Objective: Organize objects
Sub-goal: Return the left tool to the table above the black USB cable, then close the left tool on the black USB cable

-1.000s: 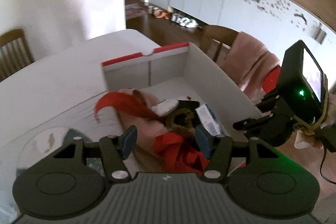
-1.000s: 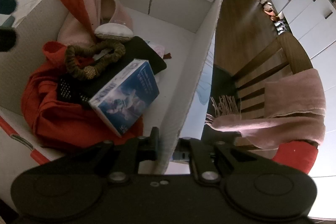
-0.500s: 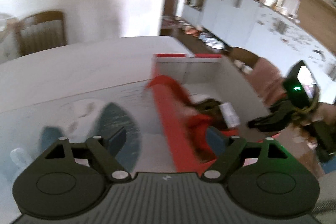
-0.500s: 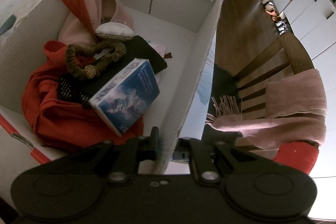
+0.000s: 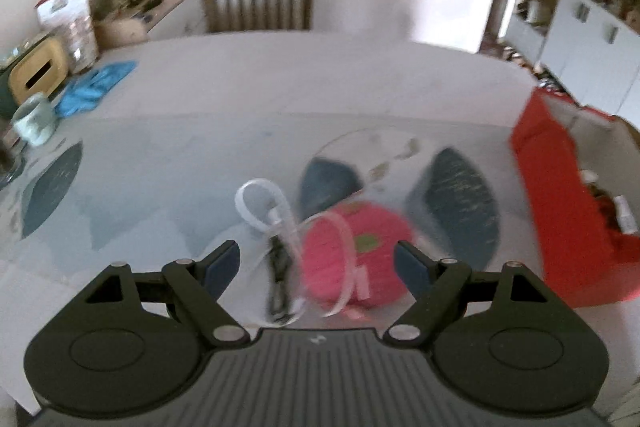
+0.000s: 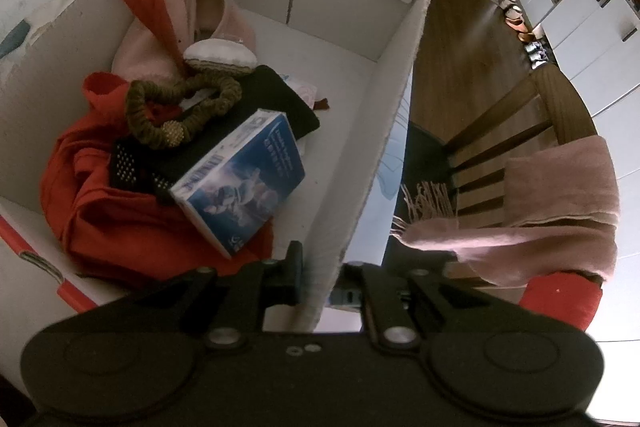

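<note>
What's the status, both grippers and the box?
Left gripper open, empty, over pink pouch on table. Right gripper shut on box wall. Clear bag lies beside pouch.

White table (patterned mat near) carries a pink pouch, blue cloth, mug, red-trimmed box.

Left gripper is pointing steeply down, jaws standing wide apart, nothing pressed between the blue pads; view is motion-blurred. Right gripper is angling more steeply downward, jaws nearly together, clamping a thin cardboard wall between the fingers, one finger sitting inside the wall and the other outside it.
</note>
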